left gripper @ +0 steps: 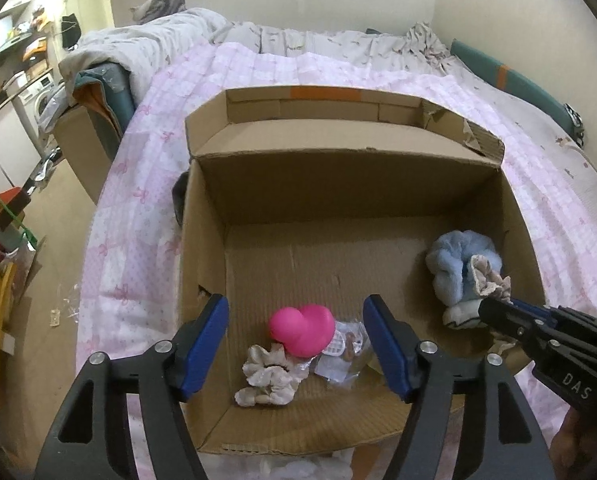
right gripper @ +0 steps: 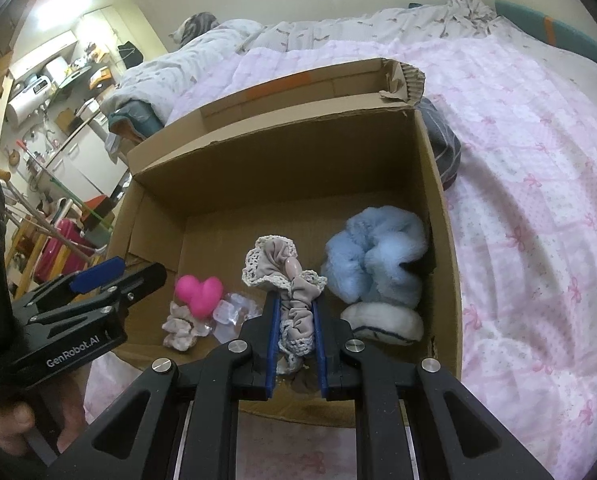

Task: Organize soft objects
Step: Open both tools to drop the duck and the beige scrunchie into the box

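An open cardboard box (left gripper: 202, 240) (right gripper: 438, 208) sits on the pink bed. Inside lie a pink heart (left gripper: 301, 330) (right gripper: 199, 289), a beige scrunchie (left gripper: 267, 380) (right gripper: 180, 330), a clear plastic packet (left gripper: 340, 356) (right gripper: 234, 312), a fluffy blue scrunchie (left gripper: 456, 270) (right gripper: 374, 258) and a white pad (right gripper: 382, 322). My right gripper (right gripper: 296, 304) (left gripper: 498, 312) is shut on a grey lace-trimmed scrunchie (right gripper: 276, 264) (left gripper: 488, 278), held over the box's right side. My left gripper (left gripper: 296, 344) (right gripper: 110, 274) is open and empty above the heart.
The bed has a pink bow-print quilt (right gripper: 538, 200) and grey bedding (left gripper: 170, 36) at the back. A dark grey cloth (right gripper: 442, 144) lies just outside the box's right wall. Kitchen furniture and clutter (left gripper: 14, 120) stand off the bed's left side.
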### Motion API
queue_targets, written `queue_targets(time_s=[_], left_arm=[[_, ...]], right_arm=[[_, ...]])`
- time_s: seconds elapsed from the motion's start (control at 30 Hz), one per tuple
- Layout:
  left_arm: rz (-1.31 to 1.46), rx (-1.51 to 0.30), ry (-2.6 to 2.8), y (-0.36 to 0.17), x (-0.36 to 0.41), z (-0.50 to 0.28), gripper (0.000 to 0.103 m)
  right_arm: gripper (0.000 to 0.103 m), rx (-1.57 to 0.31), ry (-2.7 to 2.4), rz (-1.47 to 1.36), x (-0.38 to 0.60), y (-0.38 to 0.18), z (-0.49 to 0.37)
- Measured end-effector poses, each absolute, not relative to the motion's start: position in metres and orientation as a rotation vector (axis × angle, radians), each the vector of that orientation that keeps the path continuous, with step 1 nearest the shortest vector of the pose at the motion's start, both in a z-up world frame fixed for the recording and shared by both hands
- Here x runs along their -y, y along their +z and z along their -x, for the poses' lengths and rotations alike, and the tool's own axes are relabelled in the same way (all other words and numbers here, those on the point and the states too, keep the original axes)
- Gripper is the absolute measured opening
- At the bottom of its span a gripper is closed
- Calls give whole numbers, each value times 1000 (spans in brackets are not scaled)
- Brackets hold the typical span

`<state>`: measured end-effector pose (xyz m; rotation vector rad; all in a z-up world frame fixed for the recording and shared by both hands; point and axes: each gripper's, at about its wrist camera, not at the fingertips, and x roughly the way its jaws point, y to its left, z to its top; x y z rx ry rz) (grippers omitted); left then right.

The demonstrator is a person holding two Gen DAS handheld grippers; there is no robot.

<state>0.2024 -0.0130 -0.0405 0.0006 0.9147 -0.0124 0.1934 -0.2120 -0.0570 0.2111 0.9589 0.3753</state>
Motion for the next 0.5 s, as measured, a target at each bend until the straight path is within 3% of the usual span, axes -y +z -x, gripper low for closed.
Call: queue_targets(time_s=[0.4, 0.5], left_arm=[[13, -910, -1, -37, 9, -203, 67], [14, -910, 0, -37, 9, -203, 67]], right_arm=[[17, -962, 382, -240, 216, -59, -194], [24, -965, 389, -258, 217, -60, -195]])
